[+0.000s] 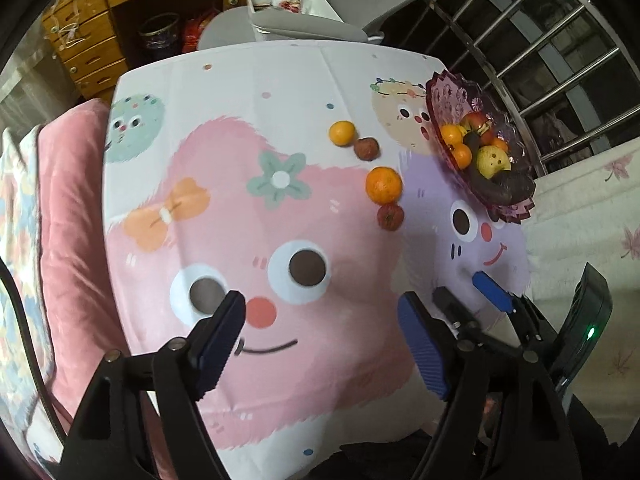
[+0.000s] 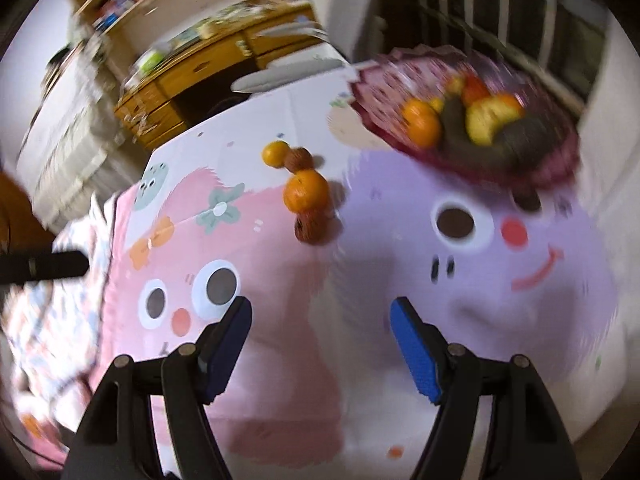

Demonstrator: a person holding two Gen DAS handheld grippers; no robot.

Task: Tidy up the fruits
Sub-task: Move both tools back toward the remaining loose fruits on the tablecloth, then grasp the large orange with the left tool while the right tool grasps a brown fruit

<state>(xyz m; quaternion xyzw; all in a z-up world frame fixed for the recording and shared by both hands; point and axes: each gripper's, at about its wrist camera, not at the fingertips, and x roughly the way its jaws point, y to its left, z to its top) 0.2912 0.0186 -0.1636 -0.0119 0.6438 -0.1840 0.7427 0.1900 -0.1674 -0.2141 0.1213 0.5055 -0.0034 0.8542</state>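
A purple glass fruit bowl [image 1: 448, 96] [image 2: 384, 100] stands at the table's right edge, holding oranges, a yellow fruit and dark bananas. On the cloth to its left lie a small orange [image 1: 342, 133] [image 2: 275, 153], a brown-red fruit [image 1: 366, 148] [image 2: 300, 159], a larger orange [image 1: 383, 185] [image 2: 306, 197] and a red fruit [image 1: 390, 217] [image 2: 311, 229]. My left gripper [image 1: 320, 332] is open and empty over the near part of the table. My right gripper [image 2: 320, 336] is open and empty; it also shows in the left wrist view [image 1: 466, 294], low at the right.
The table [image 1: 256, 92] wears a cartoon-print cloth. A pink cushion [image 1: 68, 216] lies at its left. A grey chair [image 1: 304, 24] and a wooden drawer unit [image 1: 88, 44] stand behind. Metal window bars [image 1: 560, 60] are at the right. The right wrist view is motion-blurred.
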